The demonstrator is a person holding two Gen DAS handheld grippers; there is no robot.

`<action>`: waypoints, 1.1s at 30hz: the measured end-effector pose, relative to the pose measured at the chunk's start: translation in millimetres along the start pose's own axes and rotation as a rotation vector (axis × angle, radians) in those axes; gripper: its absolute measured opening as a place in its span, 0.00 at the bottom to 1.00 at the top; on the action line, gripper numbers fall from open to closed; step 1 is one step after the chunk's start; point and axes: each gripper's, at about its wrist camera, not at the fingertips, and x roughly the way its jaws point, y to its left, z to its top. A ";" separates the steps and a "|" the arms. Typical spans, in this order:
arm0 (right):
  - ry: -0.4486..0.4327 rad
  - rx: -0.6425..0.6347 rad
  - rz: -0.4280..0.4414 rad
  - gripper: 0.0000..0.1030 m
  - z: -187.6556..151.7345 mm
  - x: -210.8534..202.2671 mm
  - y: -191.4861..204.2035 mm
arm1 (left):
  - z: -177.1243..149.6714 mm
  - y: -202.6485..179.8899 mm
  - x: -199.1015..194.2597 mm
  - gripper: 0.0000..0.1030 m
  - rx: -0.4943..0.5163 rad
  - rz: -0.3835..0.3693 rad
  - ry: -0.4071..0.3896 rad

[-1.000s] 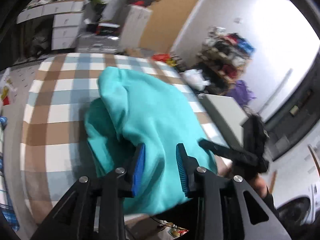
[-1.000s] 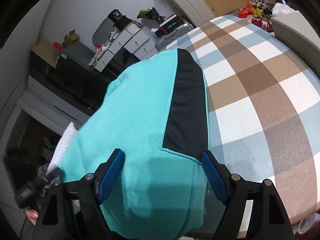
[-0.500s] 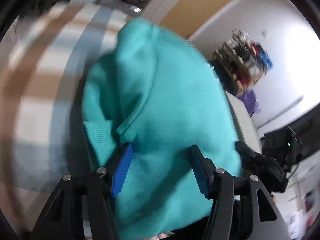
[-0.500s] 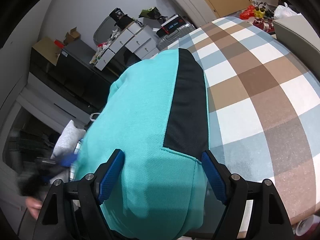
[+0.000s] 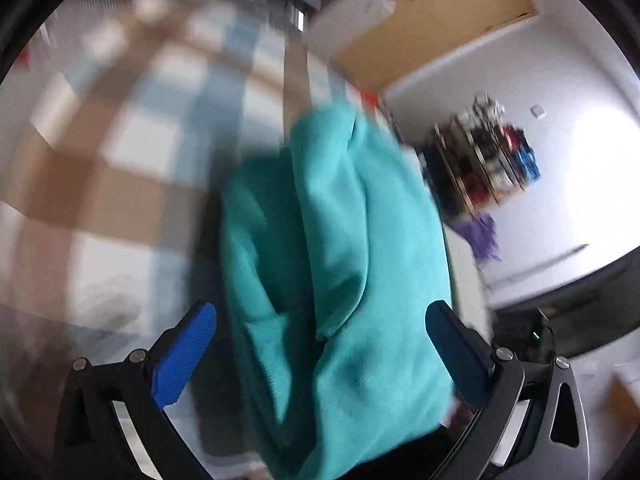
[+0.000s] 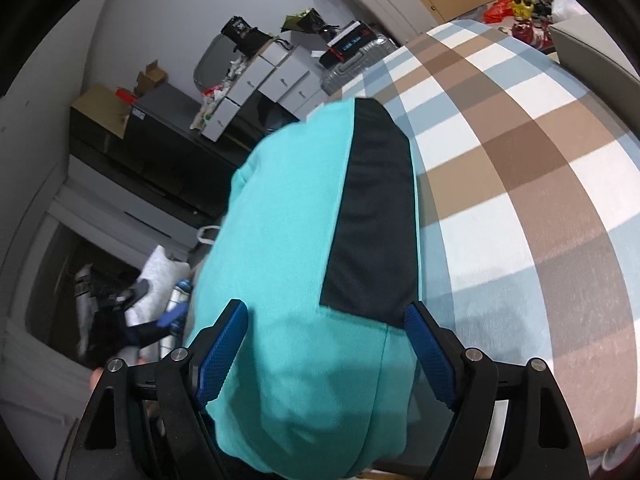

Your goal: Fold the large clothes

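**Teal sweatshirt let go on the left side, folded bundle on the plaid bed**

Teal sweatshirt (image 5: 340,280) fills my left wrist view nearest the lens, lying between the left gripper (image 5: 320,352) pads. Those jaws have just been opening: a second ago they stood close together on the cloth, and now the blue pads (image 5: 182,356) stand as wide as they go, with dark gaps on both sides of the fabric, so nothing is pinched. I read that as the release after laying a fold down; this layer looks placed, and I judge smoothing or a further fold comes next. That view is smeared by motion, so fine edges are uncertain.

On my right side nothing has shifted. The right gripper (image 6: 328,352) is spread wide, and the bundle runs between its pads (image 6: 222,350); they sit at the cloth's edges, but I cannot see them pressing it.

The fabric is a soft, thick knit with a matte fleece-like face, rounded into plump rolls, not sharp creases. A ribbed cuff or hem shows low in the left view. A long black panel (image 6: 372,208) with straight seams runs along its right side.

Beyond lies the bedcover (image 6: 520,160), a brown, blue and white check, smooth and taut. Farthest off stand white drawers (image 6: 276,80) and a cluttered rack (image 5: 484,160).
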 end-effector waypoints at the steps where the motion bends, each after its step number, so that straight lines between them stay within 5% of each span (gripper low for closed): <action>1: -0.004 0.008 0.003 0.79 5.8 -1.2 -2.7 | 2.5 6.0 12.1 0.99 -0.025 -0.020 0.039; 5: 0.061 0.016 -0.042 0.80 27.3 13.3 -15.3 | 5.2 21.6 46.7 0.99 -0.083 -0.085 0.120; 11: 0.190 0.079 0.082 0.88 36.9 49.9 -28.0 | 0.7 19.0 61.3 0.98 -0.046 -0.119 0.171; 16: 0.209 0.049 0.102 0.87 37.2 64.1 -24.1 | 6.0 13.3 61.2 0.83 -0.044 -0.119 0.197; 20: 0.217 -0.006 0.095 0.74 30.8 51.3 -12.3 | 2.7 0.3 44.7 0.64 -0.002 -0.124 0.181; 24: 0.251 -0.105 0.138 0.73 12.7 34.8 -1.8 | 0.1 -4.1 44.1 0.63 0.041 -0.125 0.187; 33: 0.254 -0.009 0.164 0.80 10.3 45.0 -19.3 | 12.3 0.9 48.5 0.63 -0.006 -0.145 0.212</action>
